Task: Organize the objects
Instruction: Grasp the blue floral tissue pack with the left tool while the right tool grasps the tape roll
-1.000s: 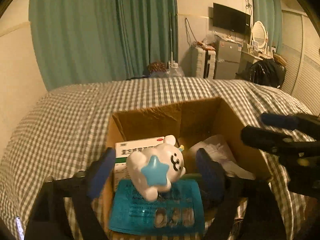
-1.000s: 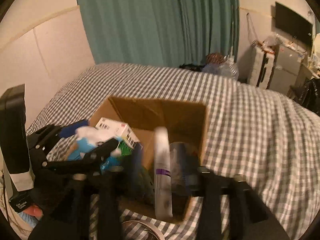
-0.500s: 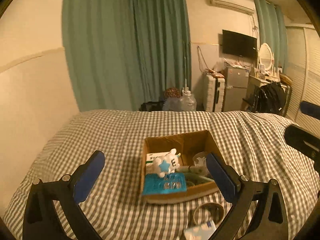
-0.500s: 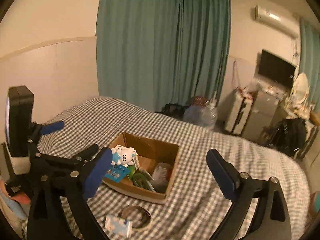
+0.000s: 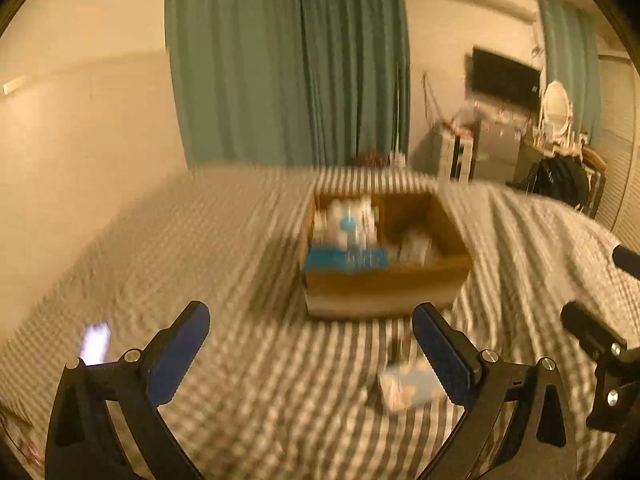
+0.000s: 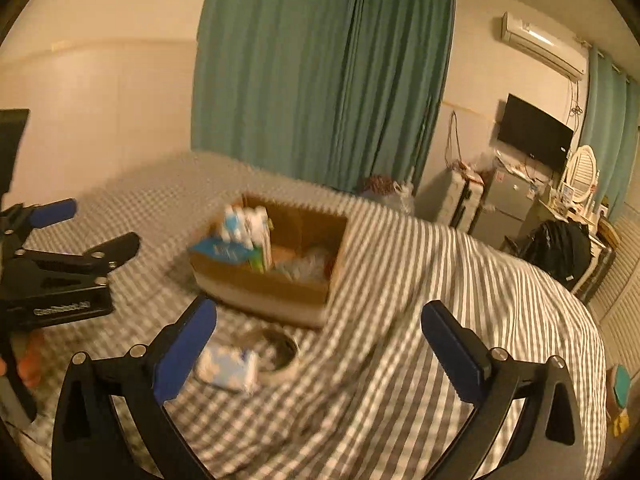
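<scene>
A wall [image 5: 80, 128] fills the left side, then teal curtains [image 5: 288, 64]. The left claw [image 5: 310, 346] is spread wide, with nothing between its blue pads [image 5: 176, 356], above a bed [image 5: 200, 264] covered in a grey-and-white check. Near the middle of the bed sits an open cardboard box [image 5: 384, 284], brown, with low walls, blurred in both views. In the box's left half a white toy [image 5: 350, 220] with a blue star on it rests on top of a blue flat pack [image 5: 344, 260]; a white carton with a green edge [image 6: 262, 246] stands behind them. The right half holds pale crumpled stuff [image 6: 308, 266] that cannot be made out. In front of the box, on the bed, a tape roll [image 6: 276, 350] lies flat, and a small white-and-blue packet [image 6: 228, 368] lies touching its near left rim. The right claw [image 6: 320, 354] hangs over these two; its jaws are opening, already wide, with nothing pinched between the pads [image 6: 454, 352]. Further right, beyond the bed, are a dark screen [image 6: 534, 134] on the wall, an air conditioner [image 6: 542, 46] above it, an oval mirror [image 6: 582, 174] and a black bag [image 6: 560, 250].
</scene>
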Demonstrator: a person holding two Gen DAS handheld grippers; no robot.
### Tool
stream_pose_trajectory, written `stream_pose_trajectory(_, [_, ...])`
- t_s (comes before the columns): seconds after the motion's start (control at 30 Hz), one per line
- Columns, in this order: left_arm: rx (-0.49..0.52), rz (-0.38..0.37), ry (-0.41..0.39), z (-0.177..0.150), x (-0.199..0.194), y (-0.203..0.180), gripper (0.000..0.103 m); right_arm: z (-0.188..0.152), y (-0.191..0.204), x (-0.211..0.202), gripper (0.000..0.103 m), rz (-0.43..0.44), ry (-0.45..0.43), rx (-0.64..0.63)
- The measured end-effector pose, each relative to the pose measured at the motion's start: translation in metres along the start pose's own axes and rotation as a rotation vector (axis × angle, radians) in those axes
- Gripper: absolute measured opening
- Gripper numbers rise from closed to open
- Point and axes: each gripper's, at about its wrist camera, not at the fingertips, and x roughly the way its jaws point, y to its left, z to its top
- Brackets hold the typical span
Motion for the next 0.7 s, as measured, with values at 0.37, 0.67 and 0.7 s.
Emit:
stream_pose_trajectory(0.37, [-0.018,-0.056,0.18,-0.067,0.069,-0.028,0.103,-0.059,-0.014,0.085,0.102,-0.086,0.205,0.038])
stream_pose_trajectory(0.67, [0.021,-0.222,0.272,-0.068,0.095,-0.071,0.103,-0.074,-0.044,0.111,0.102,-0.065,0.296,0.18])
stream_pose_trajectory(0.7, [0.03,-0.235,0.29,-0.069,0.101,-0.077,0.103,-0.075,-0.047,0.111,0.102,-0.065,0.296,0.197])
